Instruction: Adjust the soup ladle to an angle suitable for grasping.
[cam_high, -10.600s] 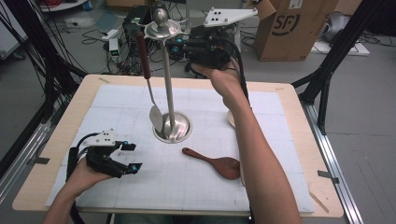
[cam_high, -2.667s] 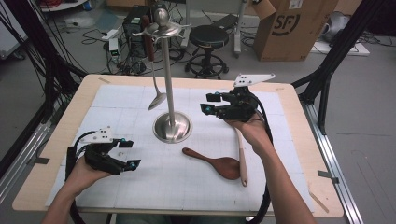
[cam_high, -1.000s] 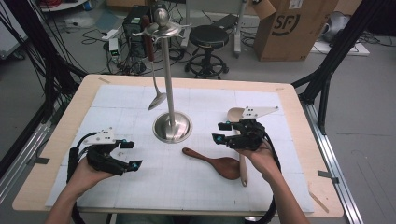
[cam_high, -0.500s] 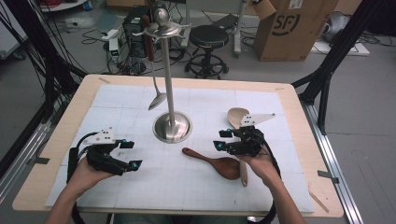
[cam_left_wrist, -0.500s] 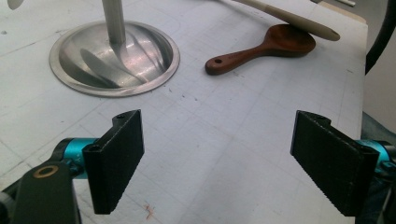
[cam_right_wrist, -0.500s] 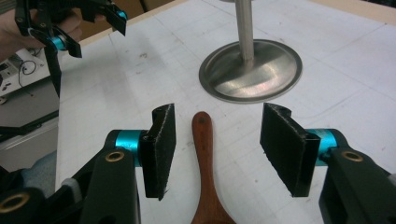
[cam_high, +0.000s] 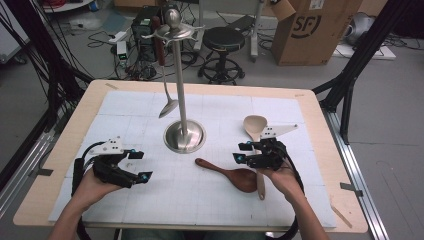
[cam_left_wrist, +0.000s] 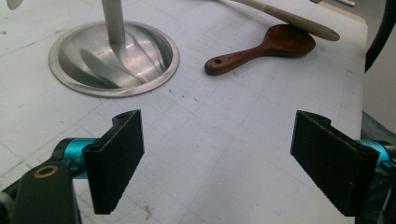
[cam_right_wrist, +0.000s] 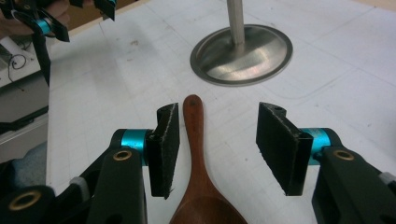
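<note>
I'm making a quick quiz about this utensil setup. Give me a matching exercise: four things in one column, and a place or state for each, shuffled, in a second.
Things:
1. dark brown wooden spoon
2. pale wooden spoon
3. metal ladle
4. left gripper

Places or states:
A. hangs from the silver stand
B. open over bare white mat
C. handle lies between the right gripper jaws, which have just been closing
D. lies on the mat, partly under the right hand

Pairs: 1-C, 2-D, 3-A, 4-B
</note>
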